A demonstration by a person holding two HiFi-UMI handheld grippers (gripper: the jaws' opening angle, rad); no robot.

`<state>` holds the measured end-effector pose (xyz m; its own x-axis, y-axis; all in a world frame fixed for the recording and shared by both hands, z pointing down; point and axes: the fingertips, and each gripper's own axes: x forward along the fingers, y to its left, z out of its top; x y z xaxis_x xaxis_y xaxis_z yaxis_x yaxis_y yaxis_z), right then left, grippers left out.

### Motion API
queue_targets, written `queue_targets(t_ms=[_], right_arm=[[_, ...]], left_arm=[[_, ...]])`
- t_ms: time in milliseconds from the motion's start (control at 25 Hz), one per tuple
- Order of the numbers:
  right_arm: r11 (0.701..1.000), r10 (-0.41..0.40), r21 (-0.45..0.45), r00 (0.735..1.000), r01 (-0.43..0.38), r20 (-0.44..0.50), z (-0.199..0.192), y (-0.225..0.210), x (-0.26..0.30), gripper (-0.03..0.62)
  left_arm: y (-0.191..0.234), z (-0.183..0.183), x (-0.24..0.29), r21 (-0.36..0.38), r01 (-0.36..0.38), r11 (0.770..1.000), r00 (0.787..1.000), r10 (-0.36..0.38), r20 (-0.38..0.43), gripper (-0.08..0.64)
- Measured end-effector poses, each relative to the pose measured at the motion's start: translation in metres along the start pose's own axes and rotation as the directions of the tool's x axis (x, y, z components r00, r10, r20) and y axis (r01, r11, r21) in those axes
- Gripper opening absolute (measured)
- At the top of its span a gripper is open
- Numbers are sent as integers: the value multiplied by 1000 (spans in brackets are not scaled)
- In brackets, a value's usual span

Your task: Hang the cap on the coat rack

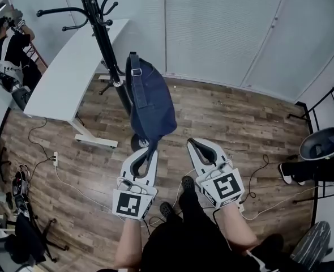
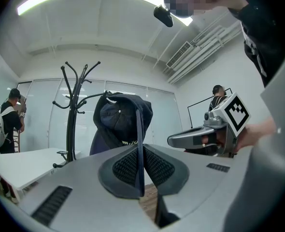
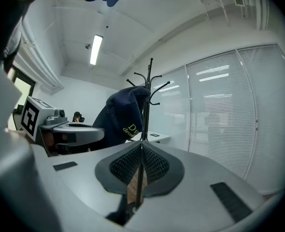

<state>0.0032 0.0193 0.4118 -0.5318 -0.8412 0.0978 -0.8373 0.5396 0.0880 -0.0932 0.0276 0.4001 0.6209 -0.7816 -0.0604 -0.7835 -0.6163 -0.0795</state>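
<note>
Desk [image 1: 71, 72] is sitting ahead and left of my left tool [image 1: 146, 153]. Black coat rack [image 1: 102, 33] is standing ahead of that tool, beyond the cap. I am holding the navy cap [image 1: 153, 103] at the left tool's tip, brim pinched between its pads, crown pointing away toward the rack's pole. Right tool [image 1: 198, 146] is hovering beside the left, jaws pressed together, gripping nothing.

The coat rack [image 1: 102, 33] runs off the head view's top edge, and the cap [image 1: 150, 103] hides its lower pole. The cap's yellow lettering [image 3: 128, 128] is partly covered and unreadable.
</note>
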Motion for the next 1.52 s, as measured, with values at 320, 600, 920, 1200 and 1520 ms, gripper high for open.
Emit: queue_targets(t_ms=[320,600,920,1200,1520], right_arm=[[1000,16,17,999,-17,33,9,-33,25,31],[999,38,29,997,-41,71,24,-71,54,31],[995,91,21,989,-94,121,36,-94,75,31],[988,151,3,978,-153,146,37,-111,87,31],[985,172,-7,971,-174,163,46,-157,101,31]], left_arm=[[4,9,37,0,-1,1000,1000,1,9,29],[16,23,76,-15,-30,999,1000,30,3,29],[21,36,110,-3,-46,999,999,46,27,29],[20,39,141,8,-77,997,996,77,48,29],[24,61,187,39,-103,994,991,99,92,29]])
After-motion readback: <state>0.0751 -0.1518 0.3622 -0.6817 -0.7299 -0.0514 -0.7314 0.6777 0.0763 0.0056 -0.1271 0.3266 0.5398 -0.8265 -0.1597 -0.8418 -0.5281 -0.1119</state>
